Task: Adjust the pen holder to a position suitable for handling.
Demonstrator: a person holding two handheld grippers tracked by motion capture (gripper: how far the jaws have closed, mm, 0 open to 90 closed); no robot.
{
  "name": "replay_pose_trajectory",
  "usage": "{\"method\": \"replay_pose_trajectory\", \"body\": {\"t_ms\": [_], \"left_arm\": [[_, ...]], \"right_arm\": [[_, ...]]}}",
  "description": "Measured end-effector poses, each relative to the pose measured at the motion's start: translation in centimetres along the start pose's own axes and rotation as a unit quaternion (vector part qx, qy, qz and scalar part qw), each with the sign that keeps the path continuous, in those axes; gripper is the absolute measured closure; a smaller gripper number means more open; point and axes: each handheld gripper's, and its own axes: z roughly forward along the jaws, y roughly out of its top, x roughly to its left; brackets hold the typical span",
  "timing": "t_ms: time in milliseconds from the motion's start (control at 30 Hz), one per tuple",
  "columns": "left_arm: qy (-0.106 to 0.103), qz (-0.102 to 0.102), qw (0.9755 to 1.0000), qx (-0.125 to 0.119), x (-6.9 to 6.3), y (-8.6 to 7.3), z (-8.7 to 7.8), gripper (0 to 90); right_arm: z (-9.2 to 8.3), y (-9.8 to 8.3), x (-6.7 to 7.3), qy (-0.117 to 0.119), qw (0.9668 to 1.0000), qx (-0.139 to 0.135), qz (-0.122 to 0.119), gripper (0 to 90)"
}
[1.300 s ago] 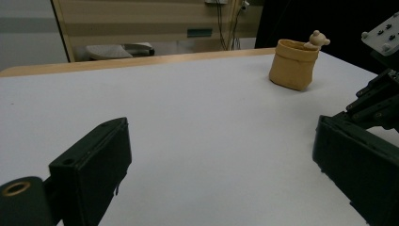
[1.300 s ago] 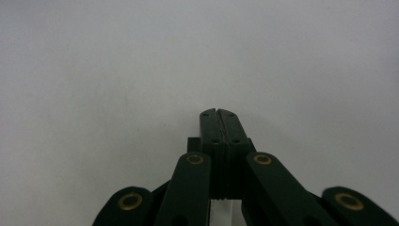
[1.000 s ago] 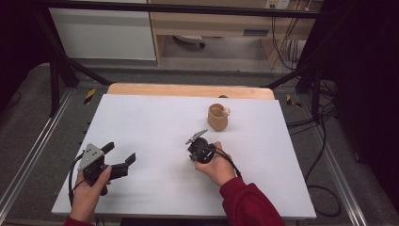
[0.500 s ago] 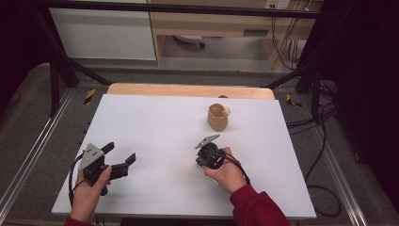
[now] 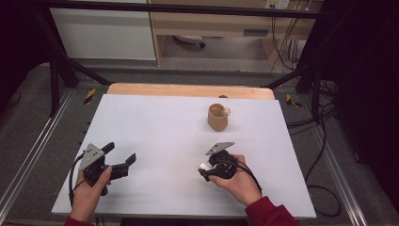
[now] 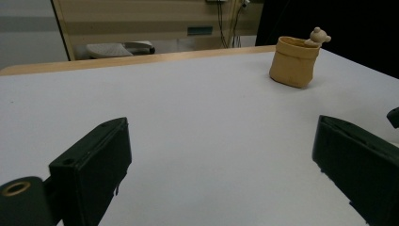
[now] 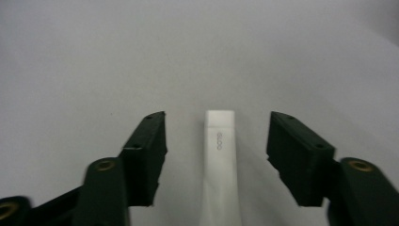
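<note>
A tan fabric pouch (image 5: 218,118) stands upright at the back right of the white table (image 5: 164,122). A small bear figure (image 6: 319,35) peeks over the pouch's (image 6: 294,61) rim. My right gripper (image 5: 203,170) is in front of the pouch, near the table's front edge. Its jaws have just been opening. In the right gripper view (image 7: 217,136), a flat white strip (image 7: 219,155) lies on the table between the jaws, and neither pad touches it. At the front left my left gripper (image 5: 120,153) stands wide open (image 6: 221,155) with nothing between its jaws.
A wooden board (image 5: 188,90) borders the table's far edge. Metal frame rails (image 5: 28,155) run along both sides, and cables (image 5: 324,155) trail on the floor at the right. A dark part of the other gripper (image 6: 394,116) shows at the right edge of the left gripper view.
My right hand has drawn back from the pouch toward the front edge and a little to the right. The left hand has stayed put.
</note>
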Motion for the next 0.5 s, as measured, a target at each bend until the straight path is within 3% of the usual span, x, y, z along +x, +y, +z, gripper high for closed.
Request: {"method": "replay_pose_trajectory", "body": {"t_ms": [67, 267, 500], "left_arm": [[0.0, 0.0, 1.0, 0.0, 0.0, 0.0, 0.0, 5.3], [0.0, 0.0, 1.0, 0.0, 0.0, 0.0, 0.0, 5.3], [-0.001, 0.0, 1.0, 0.001, 0.0, 0.0, 0.0, 5.3]], "right_arm": [[-0.1, -0.5, 0.2, -0.012, 0.9999, 0.007, -0.01, 24.1], [-0.1, -1.4, 0.6, -0.019, 0.9995, 0.02, -0.015, 10.1], [-0.4, -2.6, 0.4, -0.013, 0.9992, 0.038, -0.003, 3.7]]}}
